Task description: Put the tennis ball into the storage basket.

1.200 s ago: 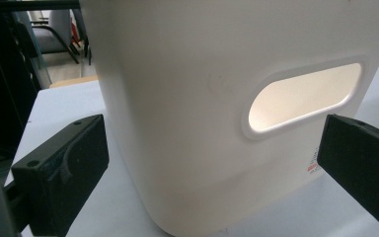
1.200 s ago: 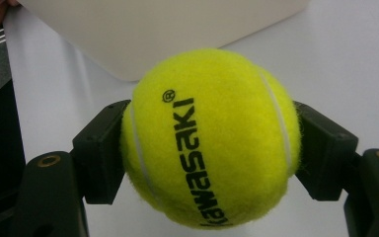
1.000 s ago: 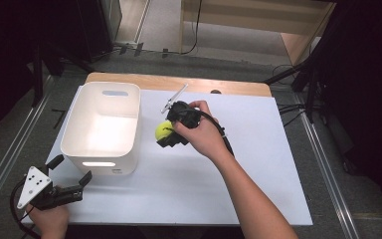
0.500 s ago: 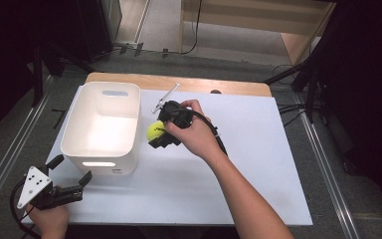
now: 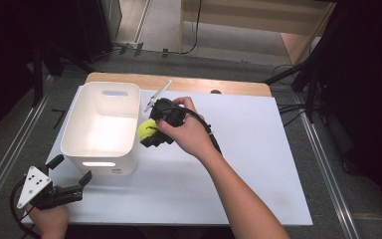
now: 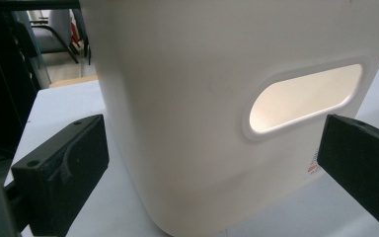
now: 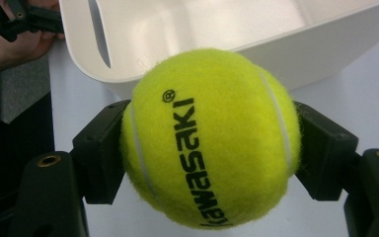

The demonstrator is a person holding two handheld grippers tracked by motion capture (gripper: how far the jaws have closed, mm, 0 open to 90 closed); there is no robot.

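A yellow tennis ball (image 5: pixel 147 130) (image 7: pixel 209 136) with black lettering is clamped between the jaws of my right gripper (image 5: pixel 150 132) (image 7: pixel 212 148), held above the white table right beside the right rim of a white plastic bin (image 5: pixel 102 127) (image 7: pixel 187 29). My left gripper (image 5: pixel 72 184) (image 6: pixel 212 163) rests at the table's front left corner with its jaws spread wide, facing the bin's near wall (image 6: pixel 202 113) and its oval handle slot. Nothing sits between its pads.
A thin metal rod (image 5: pixel 157 94) lies behind the right hand near the wooden back edge (image 5: pixel 179 84). The white tabletop (image 5: pixel 258 159) stretches to the right. Dark stands and cables surround the table.
My right gripper has carried the ball leftward toward the bin and slightly up. The left gripper has stayed put.
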